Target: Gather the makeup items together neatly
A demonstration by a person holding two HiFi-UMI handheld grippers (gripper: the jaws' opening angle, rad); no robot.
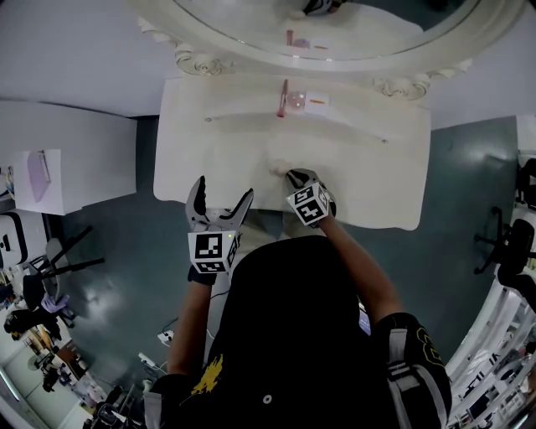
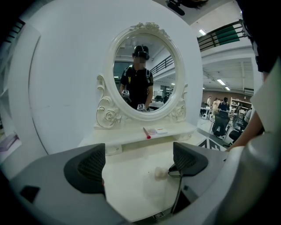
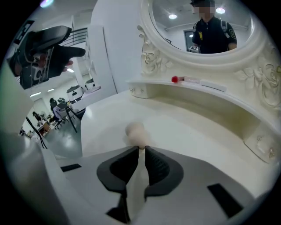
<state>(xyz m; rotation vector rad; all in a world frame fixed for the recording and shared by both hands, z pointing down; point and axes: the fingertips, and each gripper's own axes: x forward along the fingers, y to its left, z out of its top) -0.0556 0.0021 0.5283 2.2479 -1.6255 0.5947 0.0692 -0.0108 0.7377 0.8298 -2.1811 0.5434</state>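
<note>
Head view shows a white vanity (image 1: 360,159) under an oval mirror (image 1: 335,25). At the front edge, about 7 o'clock, the left gripper (image 1: 221,199) hangs with jaws spread and empty. At 6 o'clock the right gripper (image 3: 140,148) has its jaws nearly together, seemingly nipping a beige sponge (image 3: 135,131). Small makeup items (image 1: 295,102) lie on the shelf (image 1: 243,113) at 12 o'clock.

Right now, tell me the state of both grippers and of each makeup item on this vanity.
left gripper: open, empty.
right gripper: shut on the puff, by its white handle.
puff: gripped, round head past the jaw tips, low by the tabletop.
red-tipped stick: lying on the shelf.
round case: flat on the shelf, beside the stick.
flat white case: flat on the shelf, beside the round case.
</note>
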